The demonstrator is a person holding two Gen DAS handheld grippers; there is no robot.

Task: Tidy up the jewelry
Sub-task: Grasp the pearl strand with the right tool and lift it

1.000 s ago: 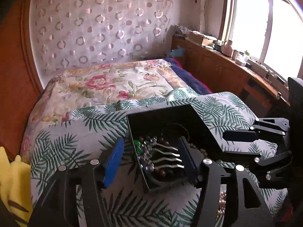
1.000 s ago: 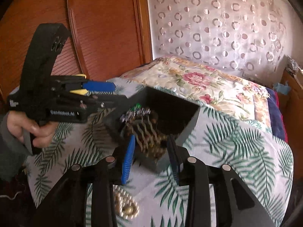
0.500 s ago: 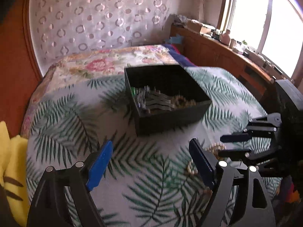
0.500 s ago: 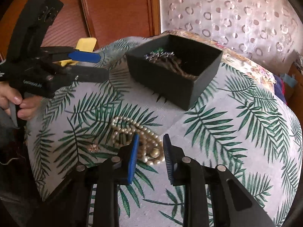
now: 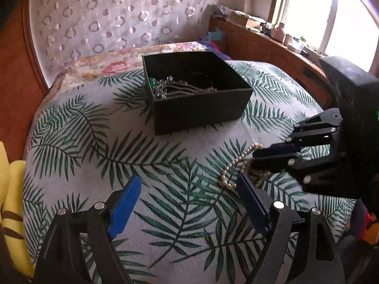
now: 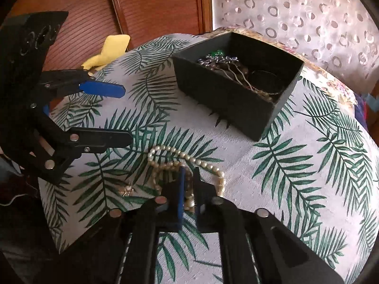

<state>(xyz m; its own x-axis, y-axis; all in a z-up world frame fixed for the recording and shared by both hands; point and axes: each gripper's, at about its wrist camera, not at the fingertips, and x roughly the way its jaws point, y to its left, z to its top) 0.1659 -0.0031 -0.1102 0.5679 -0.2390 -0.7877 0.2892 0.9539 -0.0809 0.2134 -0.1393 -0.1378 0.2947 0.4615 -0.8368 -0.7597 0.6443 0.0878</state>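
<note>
Since the black box (image 6: 236,94) already holds most pieces, my right gripper (image 6: 188,189) is clamped on the pearl necklace (image 6: 184,157) lying on the leafy cloth (image 6: 308,165), left gripper (image 5: 187,203) spread wide, empty.

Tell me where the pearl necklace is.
The pearl necklace lies on the palm-print cloth, near the black box, with the right tongs closed around its middle.

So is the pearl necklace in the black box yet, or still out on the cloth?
Still out. The pearl necklace lies bunched on the palm-leaf cloth, short of the black box, with the right tool closed around its strands.
</note>
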